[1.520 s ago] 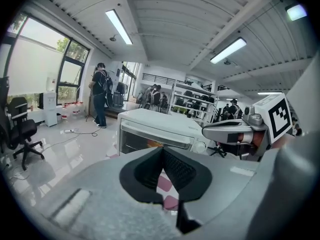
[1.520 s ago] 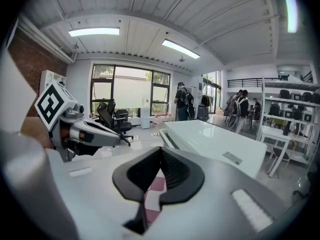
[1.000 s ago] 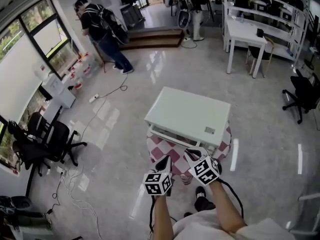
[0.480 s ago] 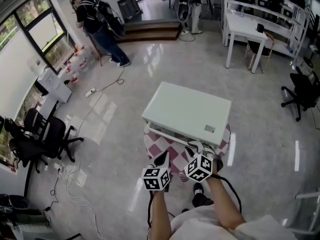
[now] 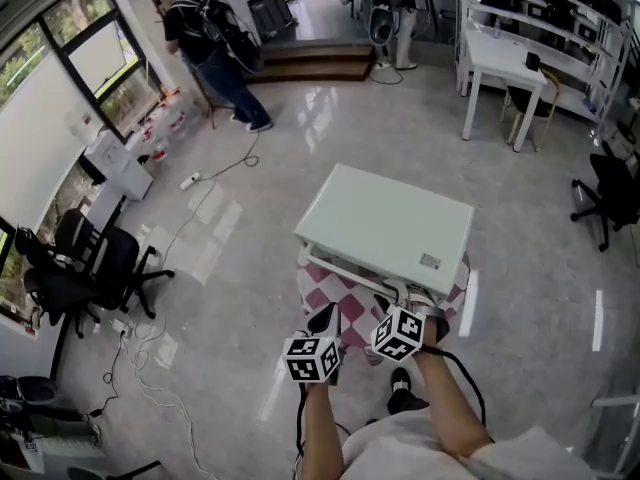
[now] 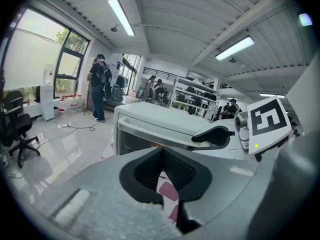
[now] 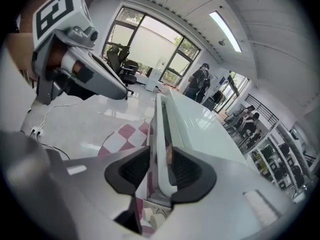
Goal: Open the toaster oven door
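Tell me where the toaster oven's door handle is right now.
In the right gripper view, the door handle stands between the right gripper's jaws, which have just been opening; in the head view it lines the toaster oven's near edge.

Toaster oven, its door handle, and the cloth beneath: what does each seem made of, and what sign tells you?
Toaster oven: probably painted sheet metal; pale, smooth, softly glossy, with crisp edges.
Door handle: pale, smooth rounded bar, plastic or coated metal; cannot tell which.
Cloth: likely fabric or vinyl; pink-and-white checks, hanging over its support's edge.
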{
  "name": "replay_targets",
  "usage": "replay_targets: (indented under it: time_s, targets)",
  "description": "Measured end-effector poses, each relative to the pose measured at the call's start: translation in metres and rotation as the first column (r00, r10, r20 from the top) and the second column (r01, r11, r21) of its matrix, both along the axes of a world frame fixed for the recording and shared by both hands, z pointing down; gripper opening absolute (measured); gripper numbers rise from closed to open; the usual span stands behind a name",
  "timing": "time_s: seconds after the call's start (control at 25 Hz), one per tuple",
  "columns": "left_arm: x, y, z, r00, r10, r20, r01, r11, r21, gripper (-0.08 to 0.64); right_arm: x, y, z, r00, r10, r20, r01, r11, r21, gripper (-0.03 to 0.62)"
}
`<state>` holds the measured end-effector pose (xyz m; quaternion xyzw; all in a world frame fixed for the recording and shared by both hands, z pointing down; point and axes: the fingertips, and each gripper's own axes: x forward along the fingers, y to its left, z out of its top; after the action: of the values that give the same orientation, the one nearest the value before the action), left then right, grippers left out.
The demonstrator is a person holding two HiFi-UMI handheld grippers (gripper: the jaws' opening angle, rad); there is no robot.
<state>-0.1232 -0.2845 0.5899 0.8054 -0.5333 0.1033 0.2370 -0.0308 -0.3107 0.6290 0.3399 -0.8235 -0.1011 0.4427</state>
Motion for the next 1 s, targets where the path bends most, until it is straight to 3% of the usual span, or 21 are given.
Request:
replay_targets:
  time_s: [0.36,1.0]
  targets:
    - [-0.013,0.008,0.006,0.999,-0.032,0.001,0.032,0.999,-0.013,0.003,0.001,-0.001,0.017,0.997,-0.003,-0.072,0.002,1.000,-0.005,0.144]
    - [-0.011,0.023,0.016,1.000,-0.015,-0.013,0.015,1.000,-0.026,0.003,-0.007,0.013,0.021,0.998,0.006,-0.066,-0.005,1.000,0.014,0.098]
